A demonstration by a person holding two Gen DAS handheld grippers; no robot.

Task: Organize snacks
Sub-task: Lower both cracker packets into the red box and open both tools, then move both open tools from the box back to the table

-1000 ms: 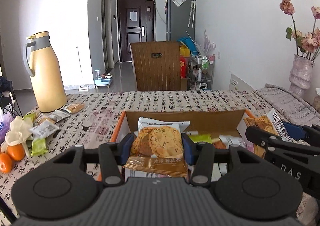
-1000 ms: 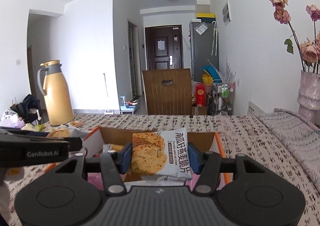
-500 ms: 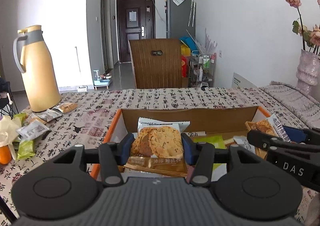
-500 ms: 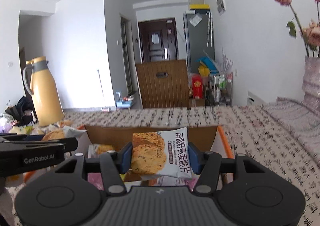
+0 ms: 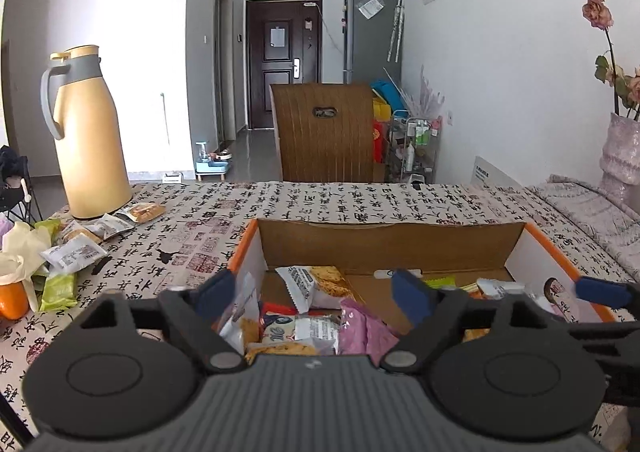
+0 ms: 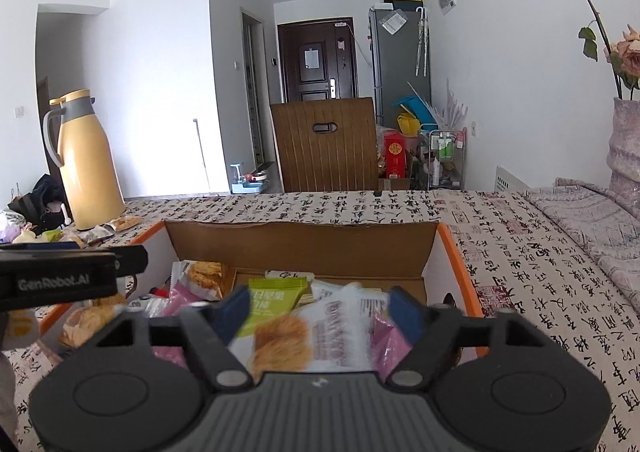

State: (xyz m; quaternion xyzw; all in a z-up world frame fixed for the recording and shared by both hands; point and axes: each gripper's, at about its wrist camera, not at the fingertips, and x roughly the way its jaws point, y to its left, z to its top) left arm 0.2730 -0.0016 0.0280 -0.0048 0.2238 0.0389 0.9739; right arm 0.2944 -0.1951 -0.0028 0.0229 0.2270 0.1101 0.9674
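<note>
Both cookie packets dropped — left gripper (image 5: pixel 314 292), right gripper (image 6: pixel 326 308) spread over box (image 5: pixel 384 240).

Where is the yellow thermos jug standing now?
In the left wrist view the yellow thermos jug stands upright at the far left of the table, behind loose snack packets and left of the cardboard box.
</note>
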